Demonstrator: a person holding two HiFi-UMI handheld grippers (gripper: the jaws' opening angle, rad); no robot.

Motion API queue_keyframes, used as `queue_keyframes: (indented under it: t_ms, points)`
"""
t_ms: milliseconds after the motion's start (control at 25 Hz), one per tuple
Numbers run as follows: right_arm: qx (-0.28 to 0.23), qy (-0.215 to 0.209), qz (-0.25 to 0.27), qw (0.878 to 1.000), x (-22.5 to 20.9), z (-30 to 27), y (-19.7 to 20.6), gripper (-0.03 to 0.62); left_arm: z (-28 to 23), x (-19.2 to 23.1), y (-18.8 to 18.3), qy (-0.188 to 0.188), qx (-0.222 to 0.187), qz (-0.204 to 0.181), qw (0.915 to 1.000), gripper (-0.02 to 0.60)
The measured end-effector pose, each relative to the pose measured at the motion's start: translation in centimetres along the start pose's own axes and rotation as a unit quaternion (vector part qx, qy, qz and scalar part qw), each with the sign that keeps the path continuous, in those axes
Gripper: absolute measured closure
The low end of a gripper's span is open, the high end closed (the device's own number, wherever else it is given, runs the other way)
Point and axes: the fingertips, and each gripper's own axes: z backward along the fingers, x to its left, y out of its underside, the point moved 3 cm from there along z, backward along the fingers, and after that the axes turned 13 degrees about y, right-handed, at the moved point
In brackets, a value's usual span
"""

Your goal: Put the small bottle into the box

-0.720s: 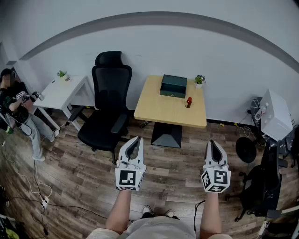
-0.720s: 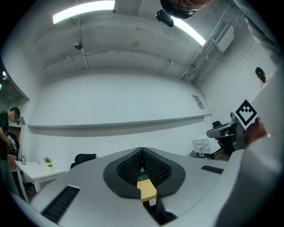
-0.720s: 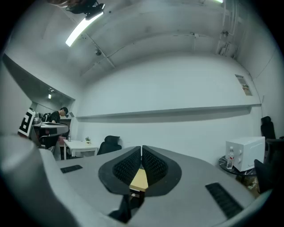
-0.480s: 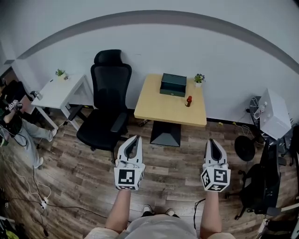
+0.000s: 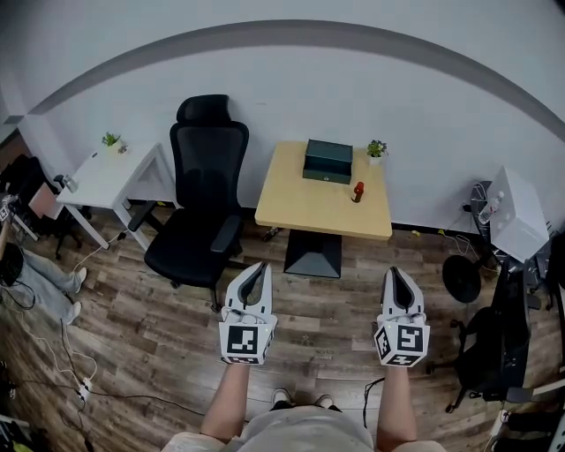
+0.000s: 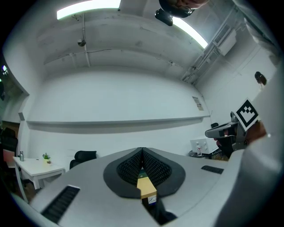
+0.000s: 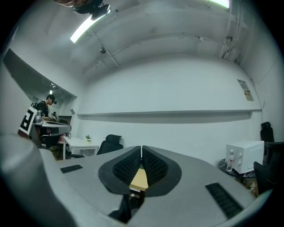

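wood table [image 5: 309, 210] — box [image 5: 327, 161] seemingly matt

**A plain office room**

We are looking at a small office. A black swivel chair [image 5: 205, 199] with a headrest stands on a wood-plank floor [image 5: 132, 327], between a white desk [image 5: 106, 181] and a pale wooden tabletop [image 5: 309, 212]. Both are set against a white wall [image 5: 353, 79]. A potted plant [image 5: 110, 139] sits at the desk's far edge and a second plant [image 5: 377, 150] at the tabletop's far right corner. Cables [image 5: 62, 353] trail over the floor, and strip lights [image 6: 88, 9] run along the ceiling.
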Motion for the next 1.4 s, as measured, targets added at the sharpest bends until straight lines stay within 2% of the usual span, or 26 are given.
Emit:
queue_keyframes:
  t_ms: [320, 600, 720, 1400]
  points:
    - [0.001, -0.008, -0.001, 1.000, 0.3, 0.7, 0.0, 0.559, 0.4, -0.6, 0.0, 0.006, 0.000, 0.004, 1.0000, 0.575]
    - [-0.001, -0.006, -0.004, 1.000, 1.2, 0.8, 0.4, 0.385, 1.0, -0.5, -0.1, 0.011, 0.001, -0.008, 0.9999, 0.574]
    - [-0.001, -0.009, -0.005, 1.000, 1.9, 0.8, 0.4, 0.355, 1.3, 0.0, 0.1, 0.008, 0.000, -0.006, 0.9999, 0.574]
    - [0.000, -0.001, -0.007, 1.000, 8.0, 0.0, 0.6, 0.346, 4.4, 5.6, 2.7, 0.003, 0.003, 0.007, 1.0000, 0.574]
